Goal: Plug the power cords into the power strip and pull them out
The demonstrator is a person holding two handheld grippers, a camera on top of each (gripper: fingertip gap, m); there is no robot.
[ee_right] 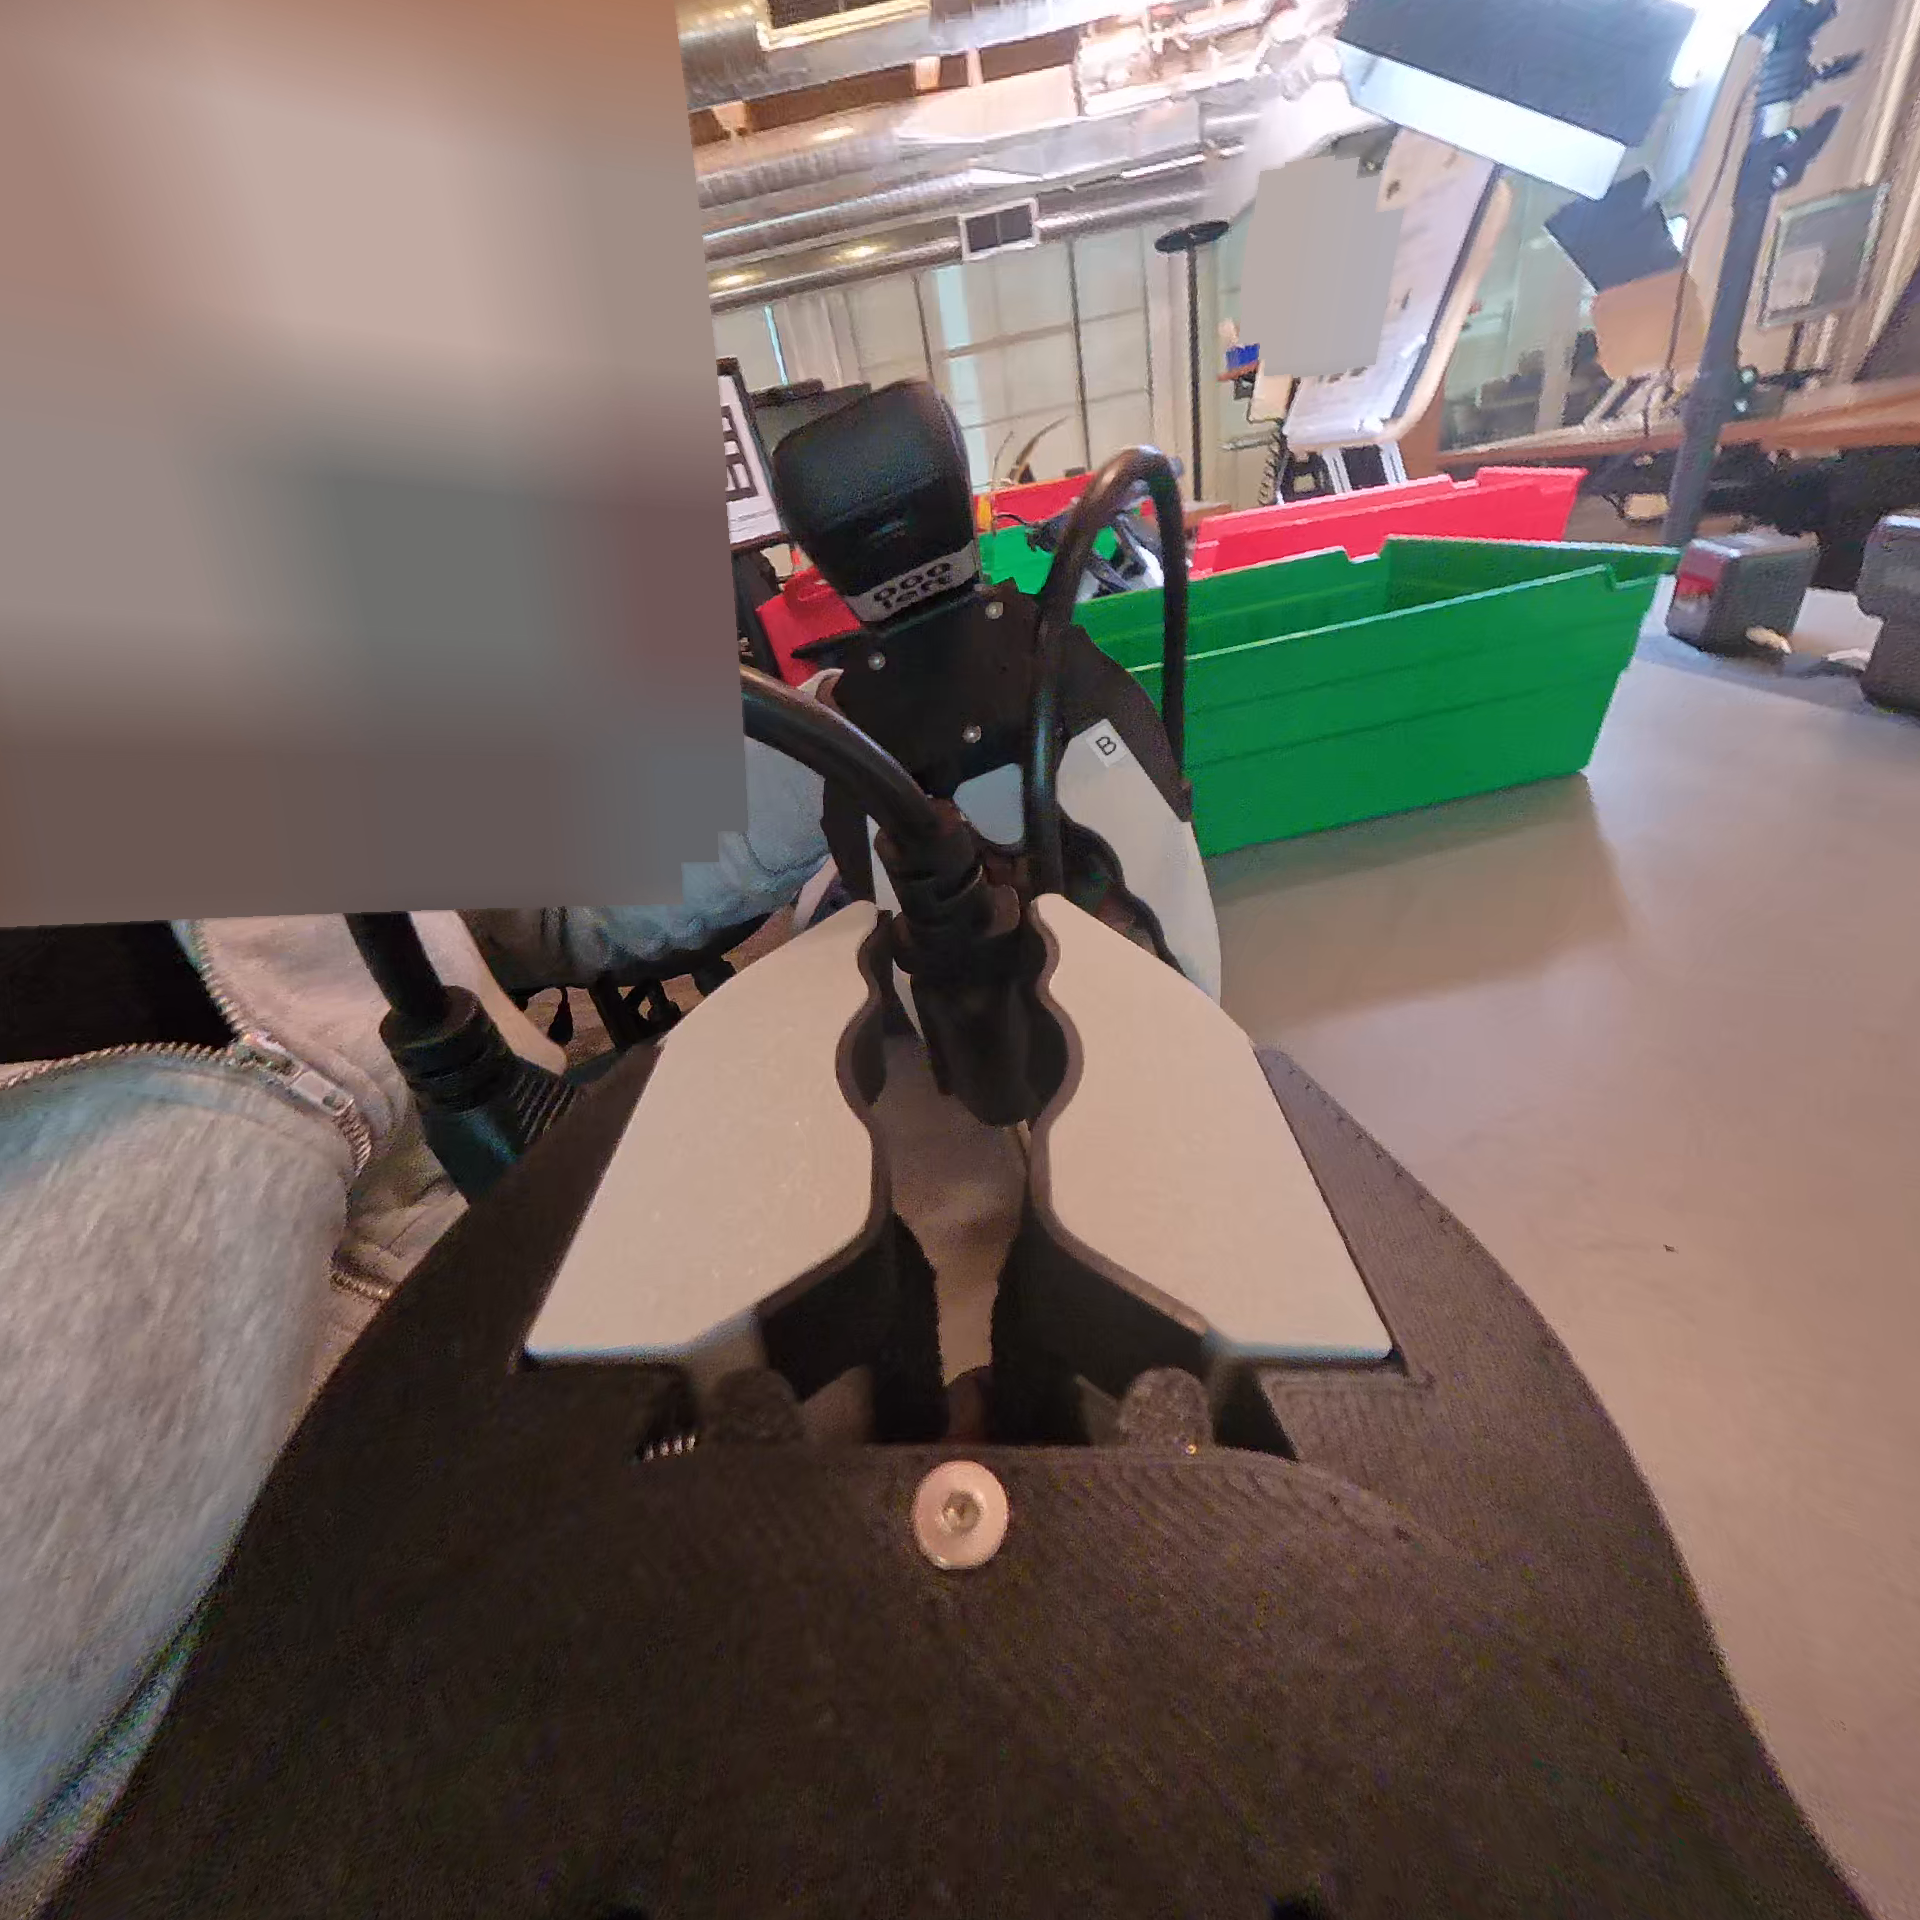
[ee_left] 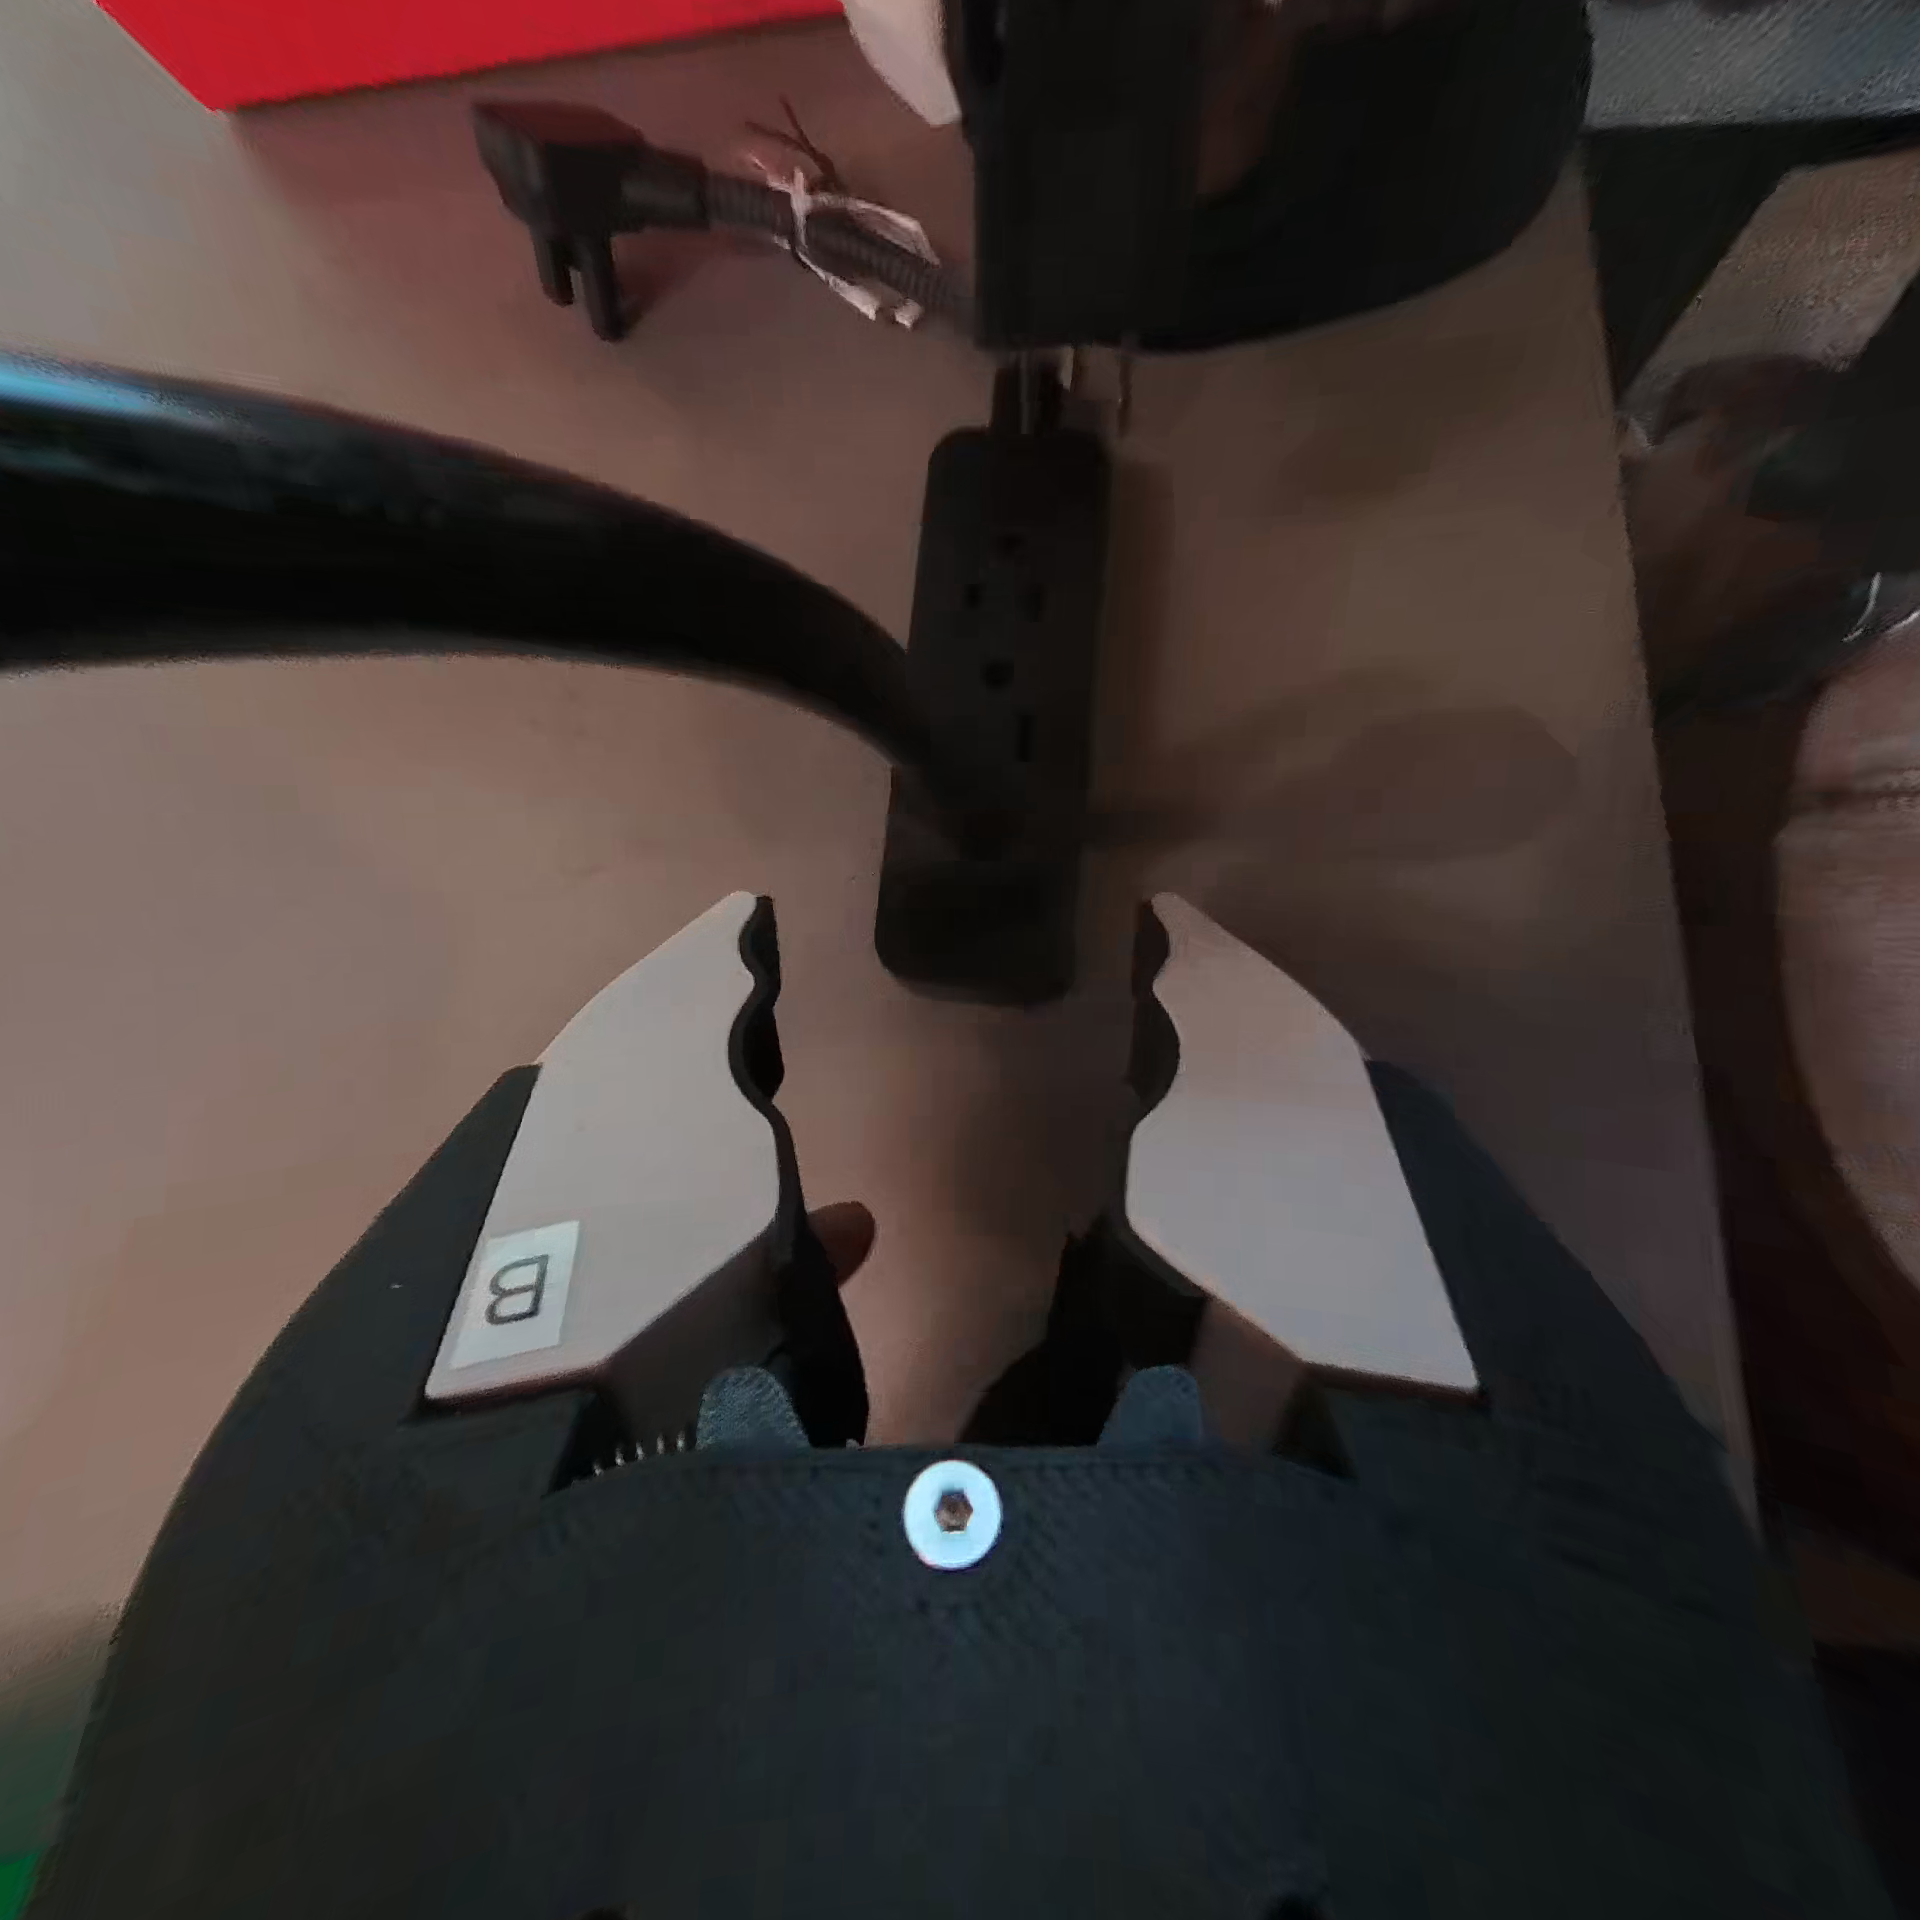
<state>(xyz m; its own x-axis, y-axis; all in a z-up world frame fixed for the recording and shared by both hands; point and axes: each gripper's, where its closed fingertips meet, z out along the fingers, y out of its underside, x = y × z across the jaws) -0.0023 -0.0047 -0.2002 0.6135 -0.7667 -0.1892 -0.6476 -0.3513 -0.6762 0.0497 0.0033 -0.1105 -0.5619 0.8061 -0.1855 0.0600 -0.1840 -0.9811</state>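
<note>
In the left wrist view a black power strip (ee_left: 997, 707) lies lengthwise on the tan table. My left gripper (ee_left: 956, 925) is open and empty, its fingertips on either side of the strip's near end. A thick black cable (ee_left: 416, 540) curves in from the left and meets the strip near that end. My right gripper (ee_left: 1049, 332) hangs over the strip's far end, with the plug's metal prongs (ee_left: 1039, 384) just above it. In the right wrist view my right gripper (ee_right: 956, 914) is shut on the black plug (ee_right: 977, 1029), and its cord (ee_right: 1153, 582) loops upward.
A second black plug with a tagged cord (ee_left: 582, 197) lies on the table at the far left, near a red bin (ee_left: 468, 42). The table edge (ee_left: 1631, 727) runs along the right. A green bin (ee_right: 1403, 675), a red bin (ee_right: 1382, 509) and a person's grey sleeve (ee_right: 156, 1299) show. There is about 10 cm between the tips of the two grippers.
</note>
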